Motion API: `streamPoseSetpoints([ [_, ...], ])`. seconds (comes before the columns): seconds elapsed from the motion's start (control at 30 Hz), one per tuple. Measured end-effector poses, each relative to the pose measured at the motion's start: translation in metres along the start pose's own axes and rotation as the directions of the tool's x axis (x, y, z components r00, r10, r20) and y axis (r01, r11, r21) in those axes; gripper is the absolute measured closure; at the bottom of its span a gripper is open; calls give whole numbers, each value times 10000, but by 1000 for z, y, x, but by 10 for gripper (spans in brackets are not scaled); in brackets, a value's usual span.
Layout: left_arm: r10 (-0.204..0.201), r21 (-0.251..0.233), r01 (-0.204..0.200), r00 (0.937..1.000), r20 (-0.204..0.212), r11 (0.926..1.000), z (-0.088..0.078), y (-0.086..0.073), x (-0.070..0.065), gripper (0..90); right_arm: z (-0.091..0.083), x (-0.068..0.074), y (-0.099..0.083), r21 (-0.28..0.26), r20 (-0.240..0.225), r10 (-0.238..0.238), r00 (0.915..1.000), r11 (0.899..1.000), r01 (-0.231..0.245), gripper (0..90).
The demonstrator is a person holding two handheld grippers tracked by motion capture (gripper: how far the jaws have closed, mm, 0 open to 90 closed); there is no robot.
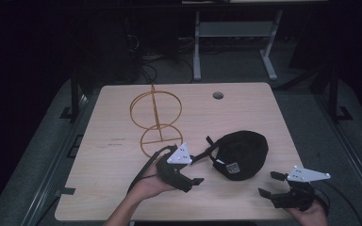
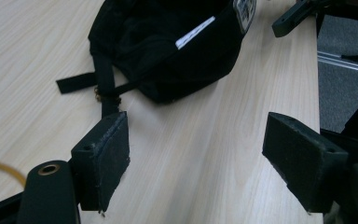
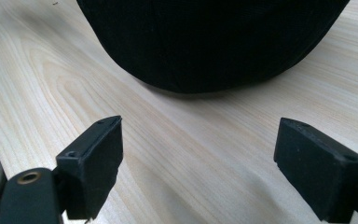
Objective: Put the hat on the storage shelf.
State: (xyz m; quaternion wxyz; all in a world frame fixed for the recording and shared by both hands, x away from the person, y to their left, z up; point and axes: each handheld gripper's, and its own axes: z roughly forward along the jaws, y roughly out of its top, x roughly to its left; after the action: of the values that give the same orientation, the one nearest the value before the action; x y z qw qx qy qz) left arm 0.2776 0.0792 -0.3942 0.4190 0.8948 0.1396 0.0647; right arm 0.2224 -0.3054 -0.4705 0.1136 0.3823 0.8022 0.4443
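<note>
High view: a black cap lies on the light wooden tabletop, right of centre and toward the near edge, its strap trailing out to the left. The left tongs sit just left of the cap, close to the strap end, held in the person's left hand; the jaws stand apart with nothing between them. The right tongs are near the front right corner of the tabletop, held in the right hand, jaws likewise spread and empty, a short way clear of the cap. A gold wire stand (two rings on an upright rod) stands behind the left tongs, well apart from the cap.

Left gripper view: the left tongs are open over bare wood. The cap lies ahead of them, opening turned toward the camera, a white label visible inside. Its strap runs down toward the left jaw and ends just beside it; whether the two touch cannot be told. A jaw of the right tongs shows at the top right, beyond the cap.

Right gripper view: the right tongs are open, wood grain showing between the jaws. The cap's rounded black crown rests on the tabletop ahead, apart from both jaws.
</note>
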Motion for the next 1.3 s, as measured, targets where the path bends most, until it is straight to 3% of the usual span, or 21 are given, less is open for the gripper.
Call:
streamPoseSetpoints([
  [0.53,809,271,-827,9949,604,9962,28,41,-5,230,0,0,0,21,-43,-4,10000,10000,5,154],
  [0.73,821,425,-860,9929,866,9954,41,55,-4,239,0,-1,0,28,-99,-14,10000,10000,14,154],
  [1.1,1070,870,-1194,9850,1355,9890,63,68,-3,325,1,0,0,46,-164,-63,9998,10000,64,154],
  [1.3,1106,1143,-1294,9812,1579,9850,71,70,0,425,1,-1,0,18,-157,-64,9999,10000,64,154],
])
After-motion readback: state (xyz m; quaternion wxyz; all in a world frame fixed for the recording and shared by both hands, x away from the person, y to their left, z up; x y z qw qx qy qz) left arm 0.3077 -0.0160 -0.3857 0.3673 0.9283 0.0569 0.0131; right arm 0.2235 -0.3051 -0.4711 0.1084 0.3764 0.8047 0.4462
